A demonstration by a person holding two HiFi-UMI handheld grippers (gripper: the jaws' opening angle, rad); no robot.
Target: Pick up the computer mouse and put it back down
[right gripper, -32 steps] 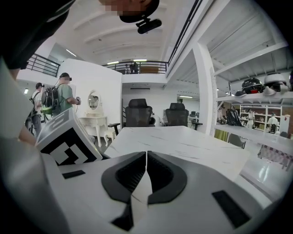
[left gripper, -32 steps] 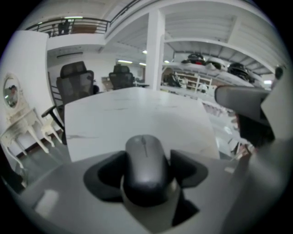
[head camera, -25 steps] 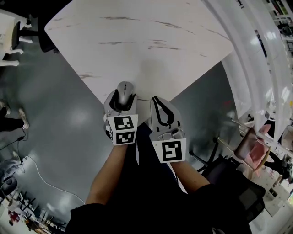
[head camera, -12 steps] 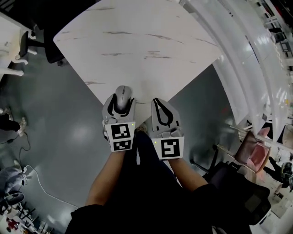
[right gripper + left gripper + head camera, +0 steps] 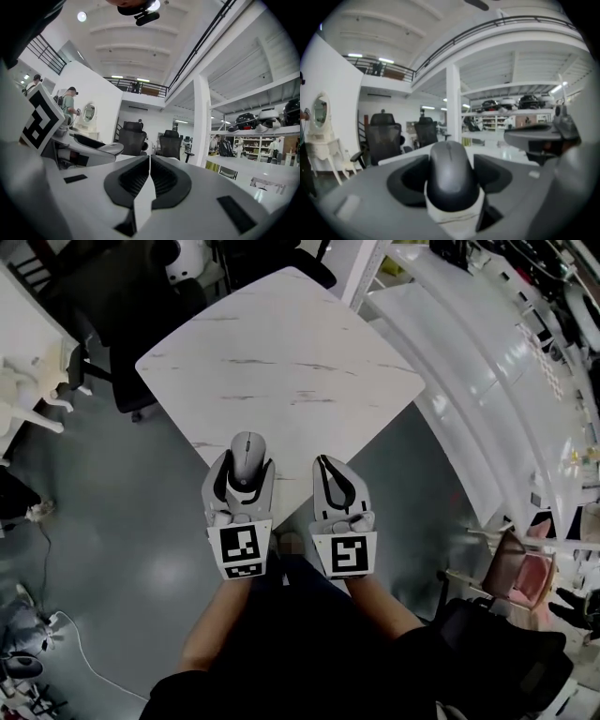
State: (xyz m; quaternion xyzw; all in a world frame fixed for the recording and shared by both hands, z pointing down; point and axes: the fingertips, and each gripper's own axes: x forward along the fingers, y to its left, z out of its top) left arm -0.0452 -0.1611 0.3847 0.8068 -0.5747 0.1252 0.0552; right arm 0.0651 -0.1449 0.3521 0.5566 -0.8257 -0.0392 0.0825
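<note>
A grey computer mouse (image 5: 247,458) sits between the jaws of my left gripper (image 5: 242,469), which is shut on it and holds it up in the air above the near corner of the white marble-look table (image 5: 281,352). In the left gripper view the mouse (image 5: 451,174) fills the gap between the two dark pads, its nose pointing away. My right gripper (image 5: 336,474) hangs beside it on the right, jaws shut together with nothing between them (image 5: 150,171). Both point roughly level.
Black office chairs (image 5: 131,296) stand at the table's far left side, and another chair (image 5: 487,634) is at the lower right. A long white counter (image 5: 487,371) runs along the right. The grey floor (image 5: 122,493) lies below the grippers.
Both grippers have risen, the left one carrying the mouse higher off the table. The table now looks smaller and farther below.
</note>
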